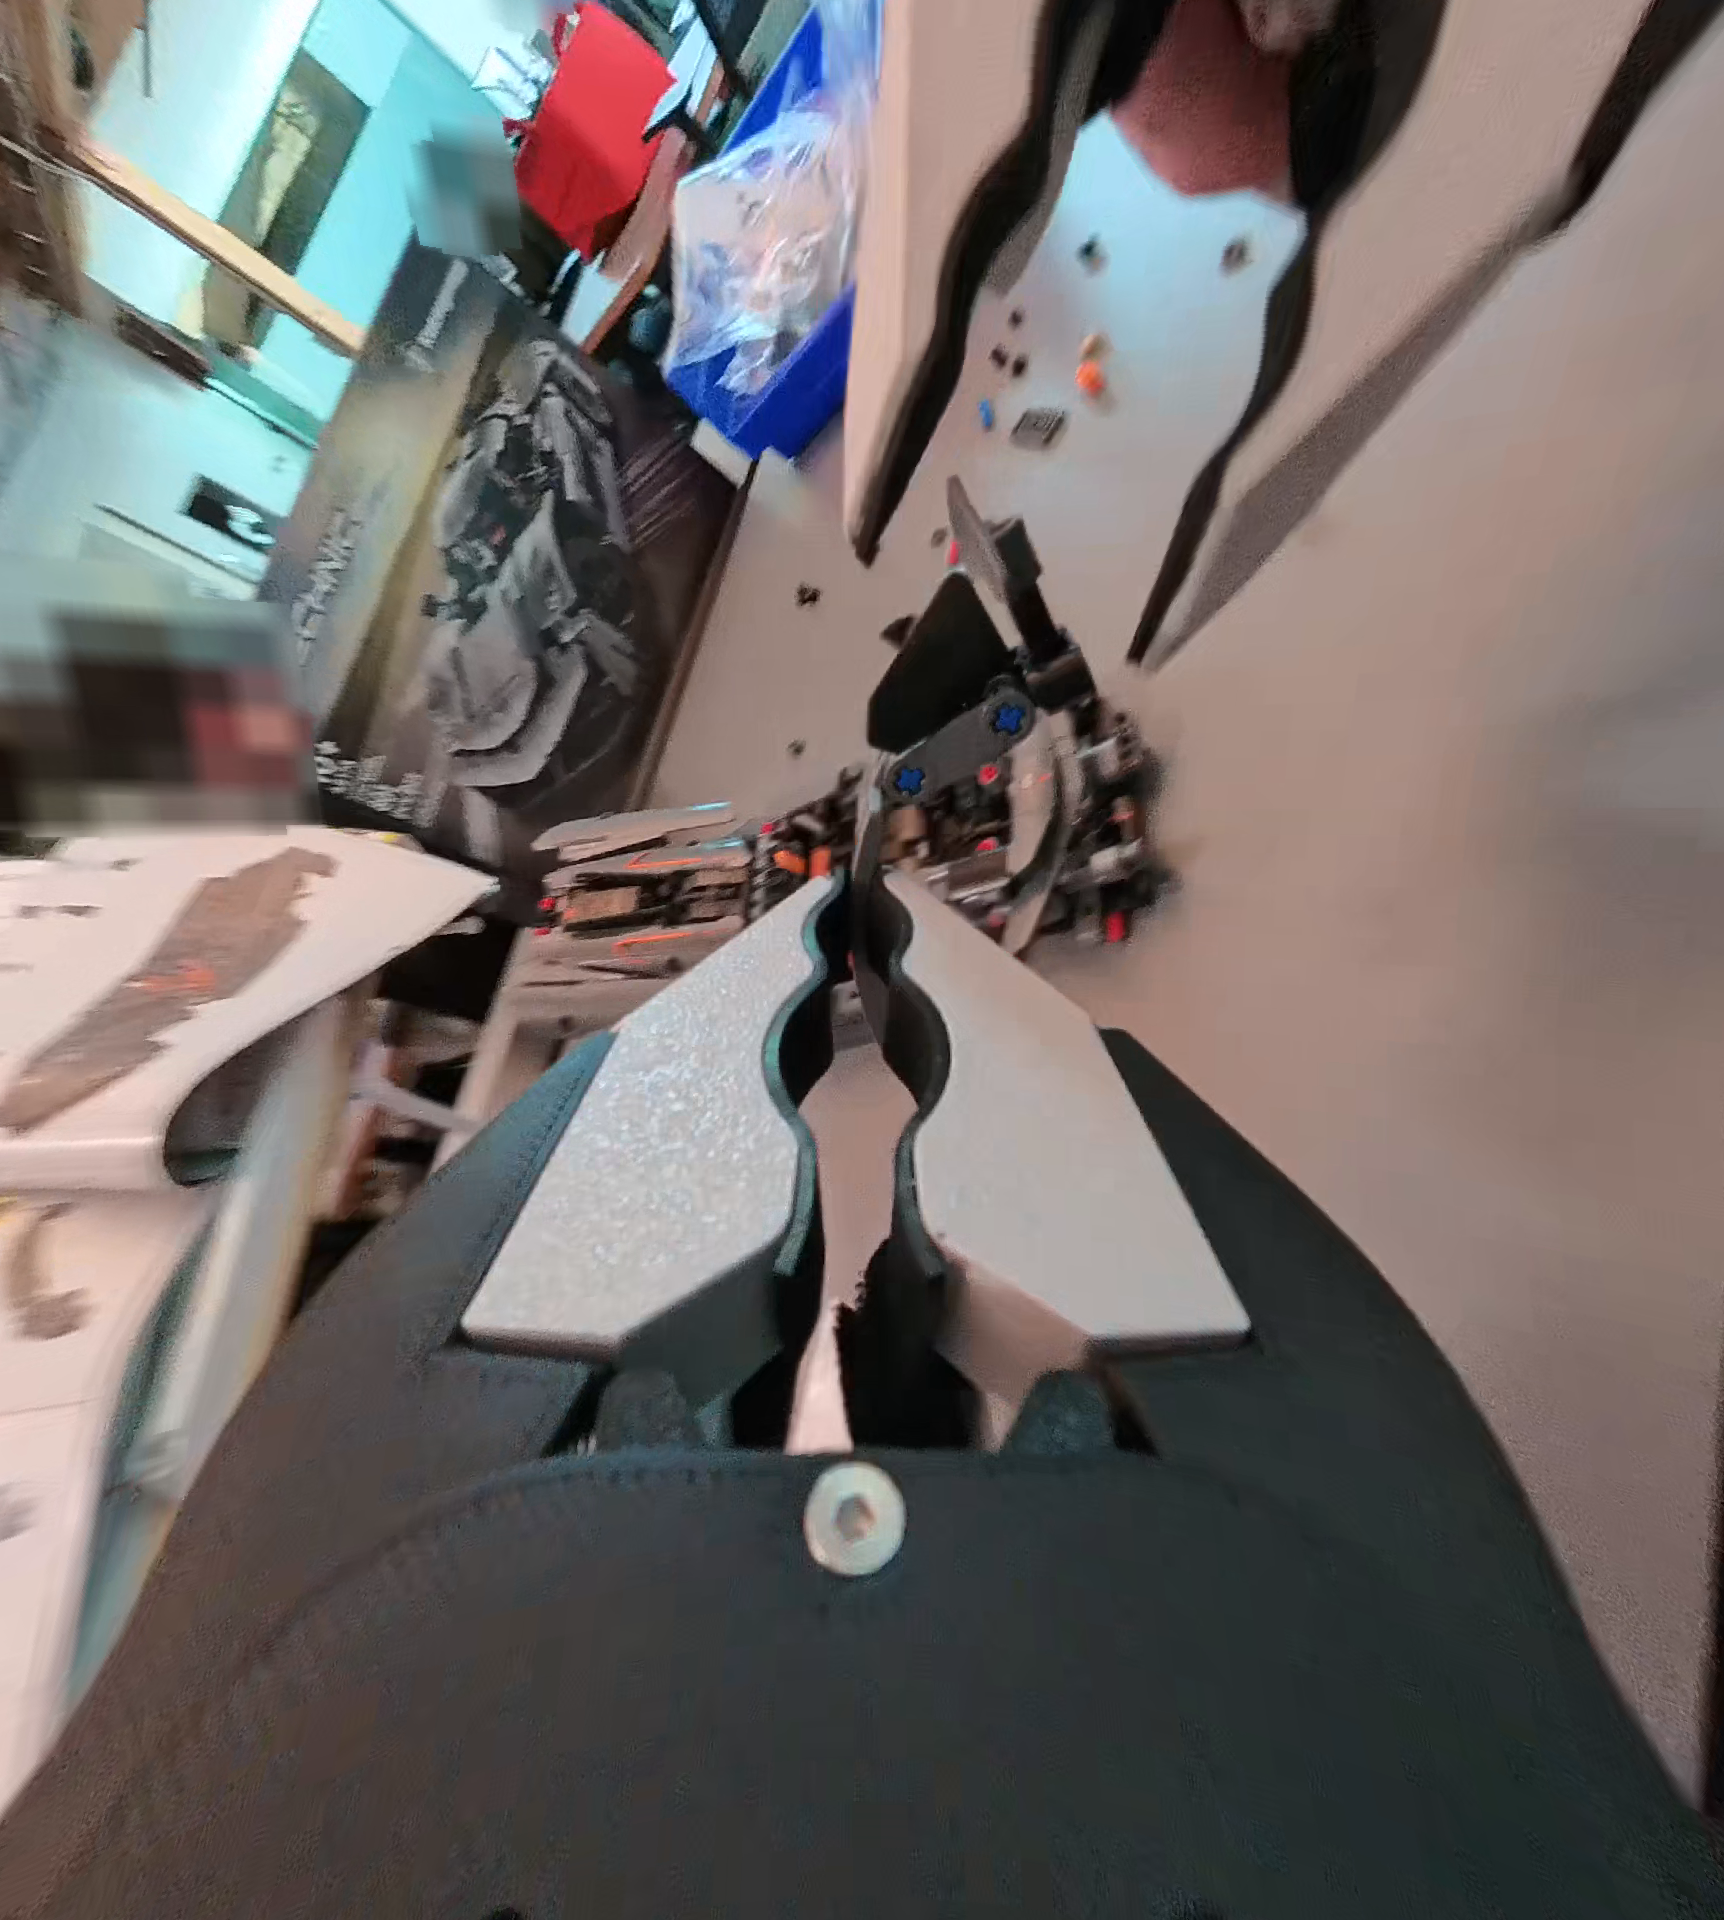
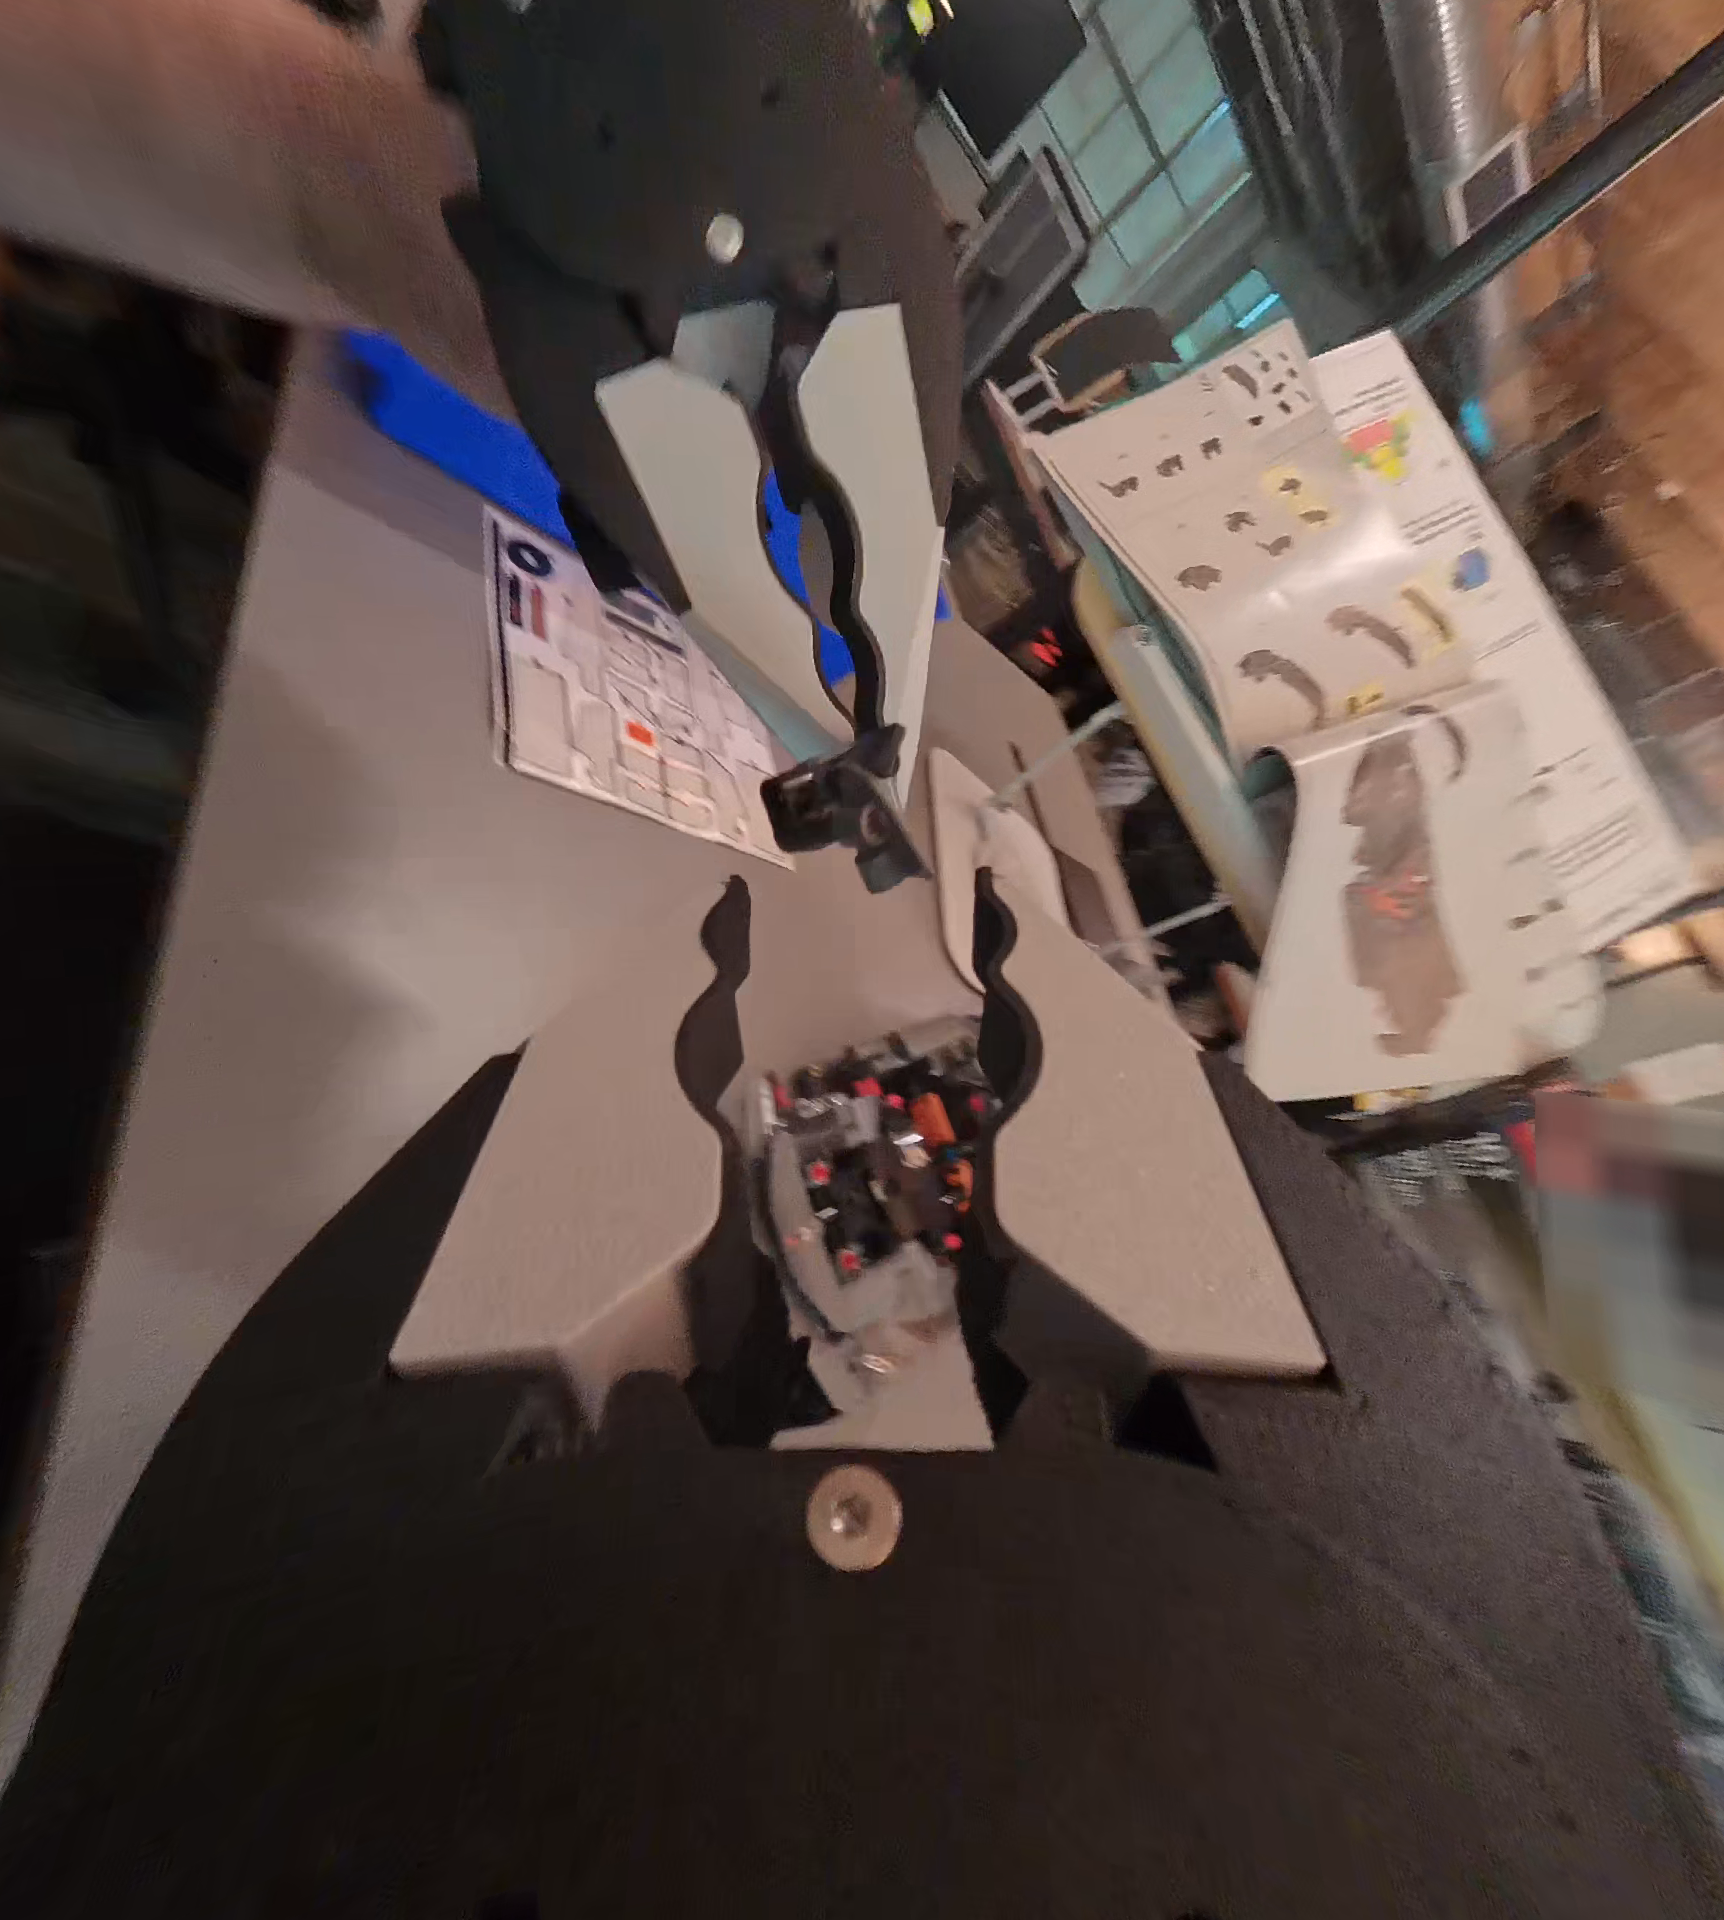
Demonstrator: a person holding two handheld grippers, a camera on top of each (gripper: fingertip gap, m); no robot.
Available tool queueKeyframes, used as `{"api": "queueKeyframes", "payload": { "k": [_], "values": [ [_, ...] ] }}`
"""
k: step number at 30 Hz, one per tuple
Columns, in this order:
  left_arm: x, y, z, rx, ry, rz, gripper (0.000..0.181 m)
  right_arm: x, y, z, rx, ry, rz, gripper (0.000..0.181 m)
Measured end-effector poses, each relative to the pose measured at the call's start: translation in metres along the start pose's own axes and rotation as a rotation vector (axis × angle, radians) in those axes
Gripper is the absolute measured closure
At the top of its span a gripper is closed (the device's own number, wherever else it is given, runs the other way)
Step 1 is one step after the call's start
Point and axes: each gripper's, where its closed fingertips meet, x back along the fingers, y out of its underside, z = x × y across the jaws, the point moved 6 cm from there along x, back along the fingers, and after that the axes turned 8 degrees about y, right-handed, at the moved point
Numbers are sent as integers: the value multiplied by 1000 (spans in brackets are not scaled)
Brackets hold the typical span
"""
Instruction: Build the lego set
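My left gripper (image 1: 863,883) is shut on a black Lego sub-assembly (image 1: 946,665) with a grey beam and blue cross pins, held out ahead of its tips. The partly built Lego model (image 1: 1076,831), grey and black with red and orange bits, lies on the grey table (image 1: 1409,935) just behind it. My right gripper (image 2: 858,894) is open and empty, hovering over the model (image 2: 868,1153), which shows between its fingers. The left gripper (image 2: 884,732) faces it from above with the black piece (image 2: 816,805) in its tips. The right gripper (image 1: 1003,603) also shows open at the top of the left wrist view.
An open instruction booklet (image 2: 1357,644) stands at the table's side and shows in the left wrist view (image 1: 110,987). A sticker sheet (image 2: 619,707) lies on the table. A blue bin (image 1: 785,405) with plastic bags, the Lego box (image 1: 484,582) and loose small pieces (image 1: 1045,416) are farther off. Some 5 centimeters of space lies between my two pairs of fingers.
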Motion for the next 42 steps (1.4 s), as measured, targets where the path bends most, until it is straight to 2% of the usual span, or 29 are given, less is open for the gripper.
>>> {"api": "queueKeyframes", "payload": {
  "k": [2,5,10,22,24,26,28,37,42],
  "values": [
    [-2,-2,1,81,69,45,181,-2,-2,-4,100,44,-6,135],
    [-6,-3,2,144,124,66,181,-2,-7,-6,203,107,-17,137],
    [-12,-4,5,206,182,80,181,-6,-5,-5,296,189,-87,149],
    [-15,-4,5,241,221,87,181,-5,-4,-3,303,157,-100,151],
    [-16,-3,4,251,204,76,181,-4,-4,-1,261,149,-123,146],
    [-17,0,3,236,172,46,181,0,-6,0,243,154,-131,132],
    [-19,1,4,244,167,44,181,2,-11,-3,222,142,-126,128],
    [-20,-3,5,250,153,49,181,-4,-14,-10,211,211,-153,155],
    [-20,-2,5,260,147,53,181,-6,-13,-10,236,232,-170,155]
  ]
}}
